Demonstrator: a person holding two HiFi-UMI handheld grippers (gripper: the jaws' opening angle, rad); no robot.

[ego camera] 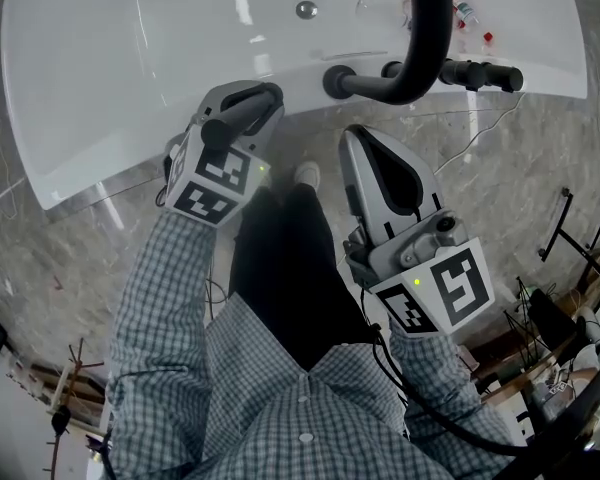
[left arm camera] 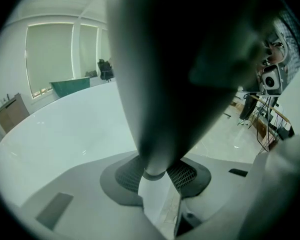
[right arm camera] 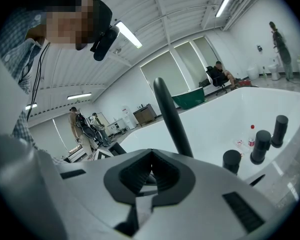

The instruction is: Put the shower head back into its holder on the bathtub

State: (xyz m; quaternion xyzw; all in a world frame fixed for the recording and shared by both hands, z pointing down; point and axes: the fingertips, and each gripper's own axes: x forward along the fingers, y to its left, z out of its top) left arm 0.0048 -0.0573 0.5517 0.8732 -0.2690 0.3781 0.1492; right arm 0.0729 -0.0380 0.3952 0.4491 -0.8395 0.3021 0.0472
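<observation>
My left gripper (ego camera: pixel 265 96) is at the white bathtub's near rim (ego camera: pixel 130 173), shut on the black shower head (ego camera: pixel 242 113). In the left gripper view the shower head (left arm camera: pixel 190 59) is a big dark blurred shape that narrows down between the pads (left arm camera: pixel 187 176). My right gripper (ego camera: pixel 356 134) hangs over the floor just short of the rim, shut with nothing in it; its pads (right arm camera: pixel 165 176) meet. A black curved spout (ego camera: pixel 420 48) and black knobs (ego camera: pixel 480 73) stand on the rim ahead of it. I cannot tell which fitting is the holder.
The spout (right arm camera: pixel 170 116) and three black knobs (right arm camera: pixel 262 144) rise beyond the right gripper. Small bottles (ego camera: pixel 465 8) lie in the tub near the drain (ego camera: pixel 306 10). Marble floor, a shoe (ego camera: pixel 307 175), cables and stands (ego camera: pixel 570 228) lie below. People stand far back (right arm camera: pixel 75 121).
</observation>
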